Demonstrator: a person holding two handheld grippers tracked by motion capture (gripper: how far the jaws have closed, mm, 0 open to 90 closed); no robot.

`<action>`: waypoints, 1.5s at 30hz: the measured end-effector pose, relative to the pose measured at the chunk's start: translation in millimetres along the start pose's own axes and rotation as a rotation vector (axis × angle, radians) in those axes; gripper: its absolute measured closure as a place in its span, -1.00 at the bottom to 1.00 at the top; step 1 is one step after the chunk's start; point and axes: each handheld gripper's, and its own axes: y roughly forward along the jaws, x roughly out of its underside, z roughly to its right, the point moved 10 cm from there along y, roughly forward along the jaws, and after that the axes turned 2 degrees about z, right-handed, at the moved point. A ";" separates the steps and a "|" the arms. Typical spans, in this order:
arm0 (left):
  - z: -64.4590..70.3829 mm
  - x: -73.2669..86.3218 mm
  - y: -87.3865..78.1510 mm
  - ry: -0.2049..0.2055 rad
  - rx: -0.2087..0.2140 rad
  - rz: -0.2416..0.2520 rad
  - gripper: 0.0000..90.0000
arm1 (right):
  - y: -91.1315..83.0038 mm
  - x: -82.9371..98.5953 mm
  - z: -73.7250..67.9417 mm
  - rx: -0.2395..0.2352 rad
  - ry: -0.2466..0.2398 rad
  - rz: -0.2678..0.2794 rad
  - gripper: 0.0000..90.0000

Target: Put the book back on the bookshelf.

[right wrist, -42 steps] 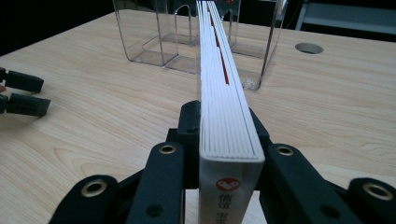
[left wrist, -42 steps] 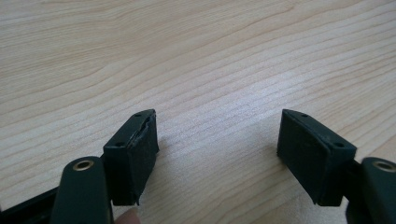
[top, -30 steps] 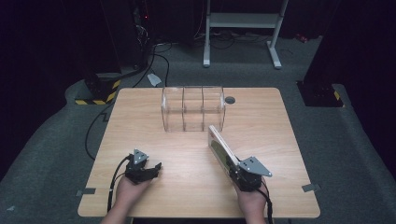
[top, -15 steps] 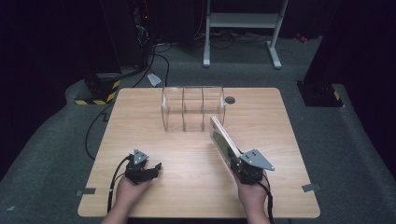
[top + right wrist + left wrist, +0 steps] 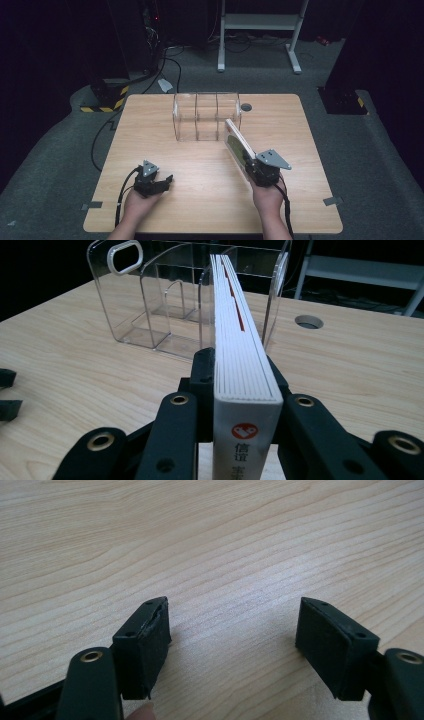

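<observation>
Gripping a white book [image 5: 243, 360] between its two black jaws, my right gripper [image 5: 261, 169] is holding it on edge above the desk [image 5: 310, 145], toward the near right corner. In the right gripper view the jaws are pressing on both covers near the spine end, which carries a red mark and printed characters, and the page edges are facing up. From the high view the book [image 5: 239, 144] is slanting away toward the clear divided organizer [image 5: 206, 116], which is standing near the middle of the far edge; the book's far end is reaching close to the organizer's right end, though I cannot tell whether they are touching. My left gripper [image 5: 159, 183] is resting low near the near left corner, its jaws spread wide over bare wood with nothing between them.
</observation>
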 end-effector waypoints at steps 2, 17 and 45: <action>0.0 0.0 0.0 0.000 0.000 0.000 -0.34 | 1.3 -2.7 1.9 0.024 -0.009 0.006 0.68; 1.3 0.5 -0.7 -0.003 0.001 0.002 -0.33 | 37.9 -29.0 11.2 0.090 -0.010 0.043 0.68; 1.8 0.7 -1.0 0.004 0.008 0.000 -0.32 | 119.2 -37.8 11.5 0.196 -0.019 -0.003 0.68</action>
